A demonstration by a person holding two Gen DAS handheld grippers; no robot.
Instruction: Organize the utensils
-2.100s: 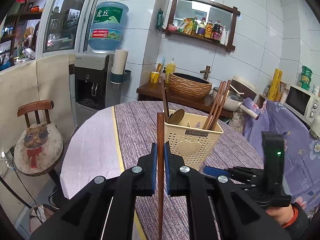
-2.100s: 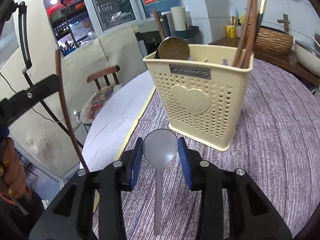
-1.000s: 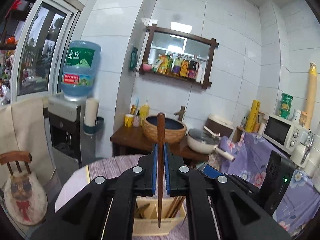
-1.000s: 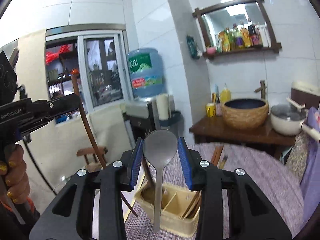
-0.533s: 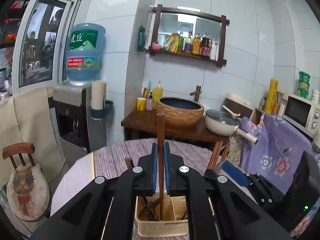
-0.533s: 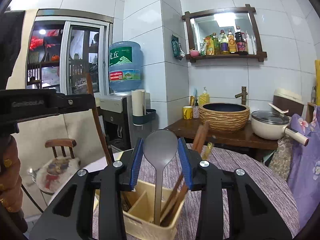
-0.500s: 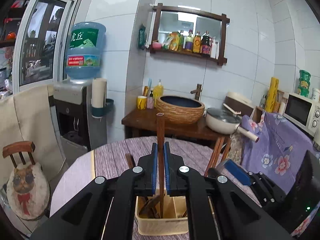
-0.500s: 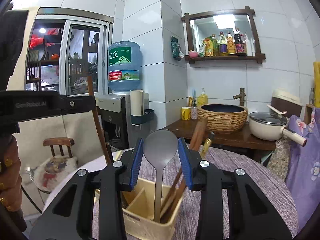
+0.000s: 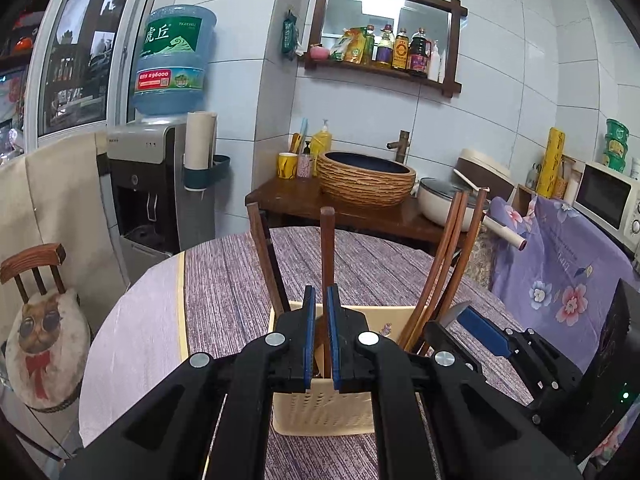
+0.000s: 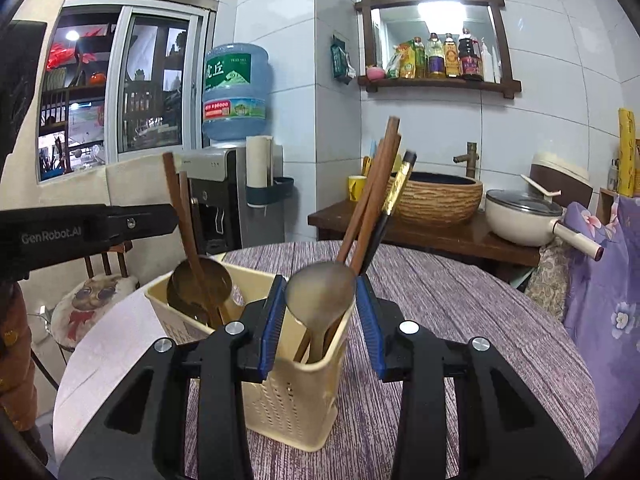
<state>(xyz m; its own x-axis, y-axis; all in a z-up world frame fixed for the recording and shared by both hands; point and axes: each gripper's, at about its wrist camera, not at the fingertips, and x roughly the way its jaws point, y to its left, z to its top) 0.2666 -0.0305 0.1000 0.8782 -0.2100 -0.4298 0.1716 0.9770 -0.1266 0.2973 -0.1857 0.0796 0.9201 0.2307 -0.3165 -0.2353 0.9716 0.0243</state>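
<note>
Two grippers are poised over the caddy (image 9: 320, 408) on the table (image 9: 232, 280). A chopstick (image 9: 327, 248) is pinched upright by the left gripper (image 9: 321, 336), its lower end inside the caddy. A spoon (image 10: 320, 292) is clamped by the right gripper (image 10: 322, 316), handle down in the caddy beside other chopsticks (image 10: 372, 200).

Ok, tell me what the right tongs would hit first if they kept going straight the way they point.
Probably the cream utensil holder, right ahead and just below the right tongs. Their grey spoon already reaches into it beside the chopsticks. Depth is hard to judge.
</note>
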